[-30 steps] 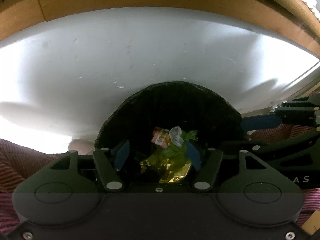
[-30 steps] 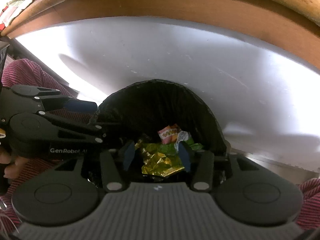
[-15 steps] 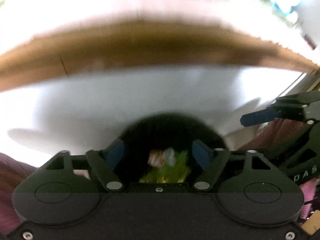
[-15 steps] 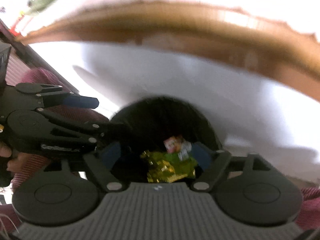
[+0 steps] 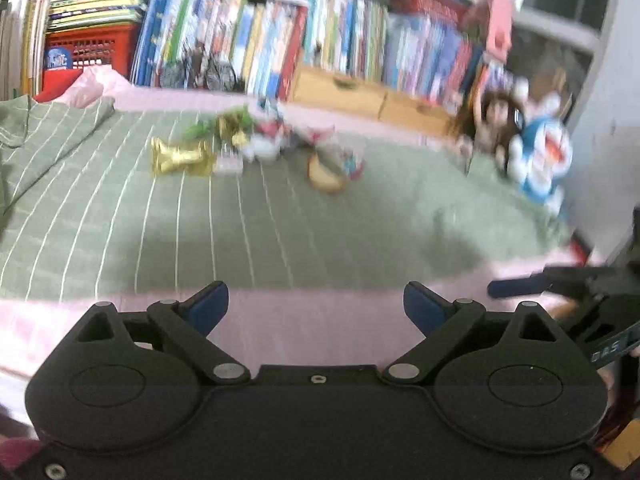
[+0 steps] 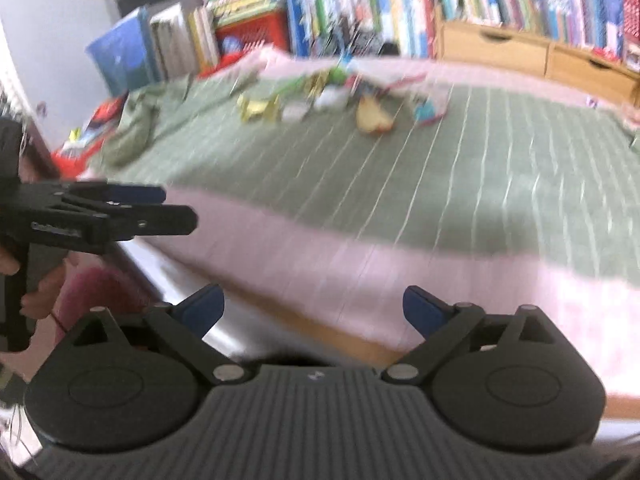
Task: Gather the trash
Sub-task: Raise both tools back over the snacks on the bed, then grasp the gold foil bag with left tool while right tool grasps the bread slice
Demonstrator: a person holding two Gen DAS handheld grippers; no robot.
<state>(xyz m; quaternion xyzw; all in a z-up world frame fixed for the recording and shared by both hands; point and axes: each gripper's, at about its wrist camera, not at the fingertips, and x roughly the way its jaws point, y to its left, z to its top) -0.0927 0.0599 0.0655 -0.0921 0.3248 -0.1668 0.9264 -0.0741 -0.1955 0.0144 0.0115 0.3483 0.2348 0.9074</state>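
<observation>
Tongs (image 5: 316,306) agape above bed edge (image 5: 280,304)

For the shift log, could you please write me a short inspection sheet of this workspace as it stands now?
Surface: green white-striped blanket over a pink sheet.
Job's things: crinkled gold foil wrapper, tan bread-like scrap, blurred mixed wrappers.
Clutter: blue-and-white plush toy, brown-haired doll.
Tongs: left tongs open, empty; right tongs open, empty.
Cables: nothing seen.
Surroundings: row of colourful books, red plastic crate.
</observation>
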